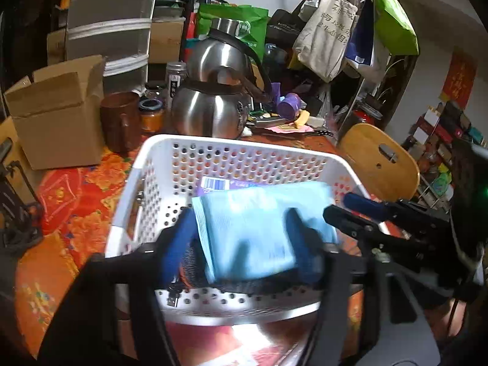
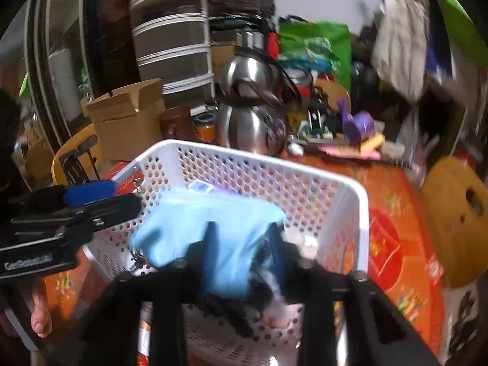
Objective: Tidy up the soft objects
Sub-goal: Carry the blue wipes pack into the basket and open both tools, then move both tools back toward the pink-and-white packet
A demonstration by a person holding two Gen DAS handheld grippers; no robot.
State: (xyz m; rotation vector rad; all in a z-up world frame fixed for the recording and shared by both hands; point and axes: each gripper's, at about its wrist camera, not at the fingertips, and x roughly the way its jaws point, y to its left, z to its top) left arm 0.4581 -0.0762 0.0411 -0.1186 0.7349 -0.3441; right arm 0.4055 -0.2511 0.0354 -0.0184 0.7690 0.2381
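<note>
A folded light blue cloth (image 1: 256, 228) lies in a white perforated basket (image 1: 238, 146) on the red and orange tablecloth. My left gripper (image 1: 241, 244) has its blue fingers either side of the cloth, above the basket, and appears to grip it. My right gripper (image 2: 244, 250) holds the same cloth (image 2: 213, 231) at its near edge over the basket (image 2: 360, 213). Each gripper shows from the side in the other's view, the right one (image 1: 350, 207) and the left one (image 2: 100, 198). Dark items lie under the cloth.
Two steel kettles (image 1: 213, 113), a brown cup (image 1: 120, 120), jars and a cardboard box (image 1: 58, 113) stand behind the basket. A wooden chair back (image 1: 378, 158) is to the right. Bags hang at the upper right.
</note>
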